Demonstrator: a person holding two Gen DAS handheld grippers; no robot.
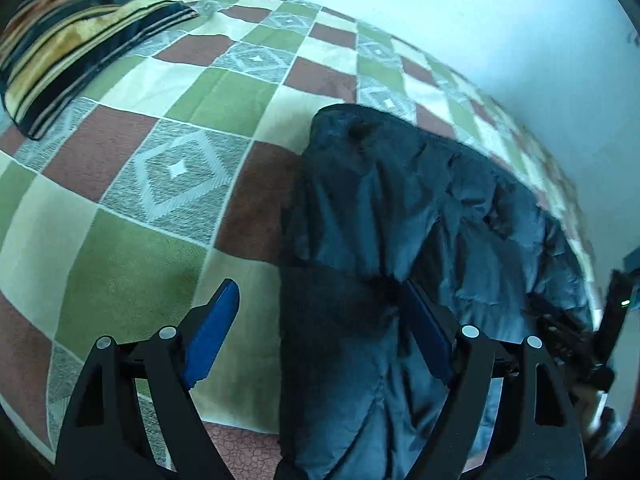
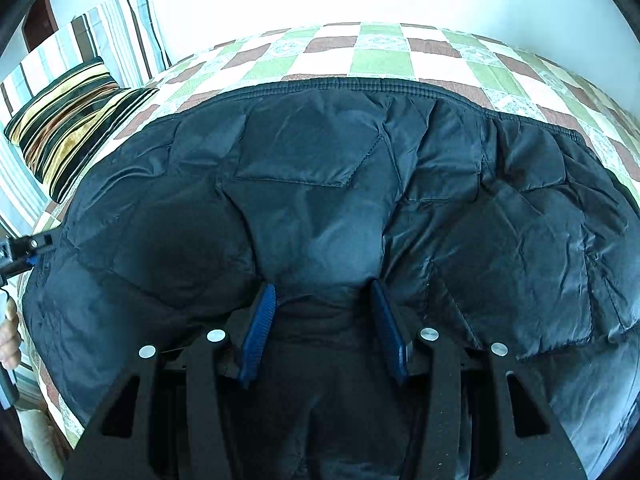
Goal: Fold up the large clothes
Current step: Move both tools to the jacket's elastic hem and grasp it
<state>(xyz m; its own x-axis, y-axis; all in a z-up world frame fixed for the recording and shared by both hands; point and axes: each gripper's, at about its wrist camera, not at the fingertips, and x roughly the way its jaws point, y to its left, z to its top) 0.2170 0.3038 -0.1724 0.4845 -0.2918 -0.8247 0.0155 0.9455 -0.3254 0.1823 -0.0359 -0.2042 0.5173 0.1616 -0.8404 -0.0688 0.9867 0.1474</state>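
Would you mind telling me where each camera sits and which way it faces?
Left wrist: on the left claw, angled down at the checked bedspread and the puffer jacket's edge; open blue fingers show.
Right wrist: on the right claw, angled down over the jacket; its fingers pinch a fold, and a hand shows at left.
Shared: jacket, bedspread, striped pillow.

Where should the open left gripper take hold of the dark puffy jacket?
Grip the jacket at its left edge near the bed's front, coming down from above. That edge lies free on the checkered bedspread, right beneath the left gripper, whose jaws stand open.
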